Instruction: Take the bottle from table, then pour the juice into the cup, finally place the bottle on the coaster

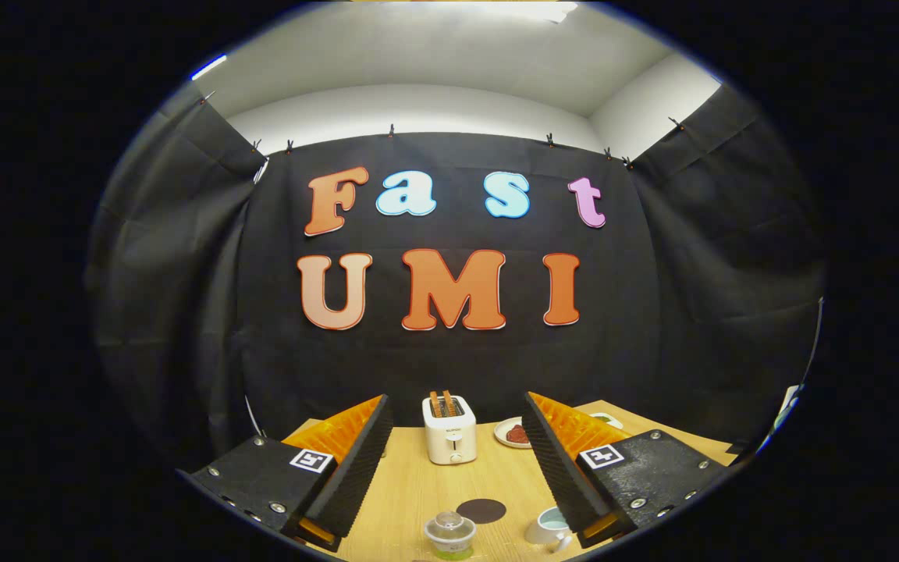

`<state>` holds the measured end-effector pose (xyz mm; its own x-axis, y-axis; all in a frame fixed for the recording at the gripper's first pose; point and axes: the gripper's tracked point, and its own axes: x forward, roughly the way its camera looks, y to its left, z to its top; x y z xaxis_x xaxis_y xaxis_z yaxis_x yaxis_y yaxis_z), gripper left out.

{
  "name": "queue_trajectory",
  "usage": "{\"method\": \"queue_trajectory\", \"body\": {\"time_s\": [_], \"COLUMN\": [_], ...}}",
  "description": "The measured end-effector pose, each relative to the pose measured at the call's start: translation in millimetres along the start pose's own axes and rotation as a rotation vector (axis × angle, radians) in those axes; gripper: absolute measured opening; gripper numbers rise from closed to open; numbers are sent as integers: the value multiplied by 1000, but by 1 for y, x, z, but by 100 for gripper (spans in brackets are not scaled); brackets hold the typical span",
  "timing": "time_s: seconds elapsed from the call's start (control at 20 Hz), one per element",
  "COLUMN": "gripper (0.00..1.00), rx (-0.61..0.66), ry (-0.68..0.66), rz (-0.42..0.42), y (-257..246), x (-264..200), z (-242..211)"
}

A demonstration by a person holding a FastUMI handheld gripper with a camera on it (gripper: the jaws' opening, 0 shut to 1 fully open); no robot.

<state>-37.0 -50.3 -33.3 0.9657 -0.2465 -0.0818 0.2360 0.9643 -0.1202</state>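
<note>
My gripper (456, 406) is held above the wooden table (418, 484) with its fingers wide apart and nothing between them. Below and between the fingers stands the bottle (450, 535), seen from above: a clear cap over greenish juice. Just beyond it a dark round coaster (481, 510) lies flat on the table. A white cup (549, 527) with a pale blue inside and a handle stands to the right of the bottle, partly hidden by the right finger.
A white toaster (449, 430) with two slices of toast stands further back between the fingers. To its right is a small plate (513, 433) with something red on it. Black cloth walls close the booth behind and at both sides.
</note>
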Motion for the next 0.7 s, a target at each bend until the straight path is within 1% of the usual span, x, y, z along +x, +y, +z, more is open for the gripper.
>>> {"method": "queue_trajectory", "body": {"time_s": [0.05,0.2,0.5,0.7], "gripper": [99,99,99,99], "rx": [-7,2,-27,-44], "ry": [4,47,147,207], "rz": [-8,4,-1,-14], "y": [0,11,17,13], "x": [0,1,0,1], "z": [-3,-22,-79,-121]}}
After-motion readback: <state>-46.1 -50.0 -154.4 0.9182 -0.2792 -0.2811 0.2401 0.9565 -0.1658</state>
